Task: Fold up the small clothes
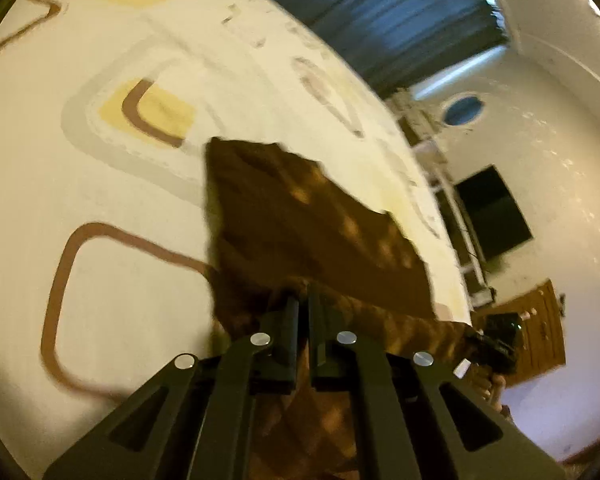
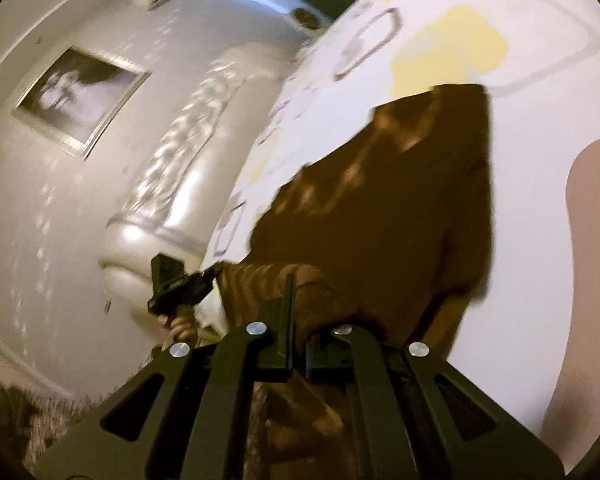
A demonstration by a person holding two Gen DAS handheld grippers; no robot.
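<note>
A small brown patterned garment [image 1: 308, 216] hangs stretched between both grippers above a white bed sheet [image 1: 120, 184] with brown and yellow shapes. My left gripper [image 1: 303, 296] is shut on one edge of the garment. My right gripper [image 2: 298, 300] is shut on the other edge of the garment [image 2: 400, 216]. The right gripper [image 1: 496, 340] shows at the right of the left wrist view, and the left gripper [image 2: 172, 284] shows at the left of the right wrist view. Both views are blurred.
The bed sheet [image 2: 540, 80] fills the right wrist view's right side, with a padded white headboard [image 2: 172, 184] beside it. A framed picture [image 2: 80, 96] hangs on the wall. A dark curtain [image 1: 404, 12], a black screen [image 1: 492, 212] and a wooden door [image 1: 536, 332] lie beyond the bed.
</note>
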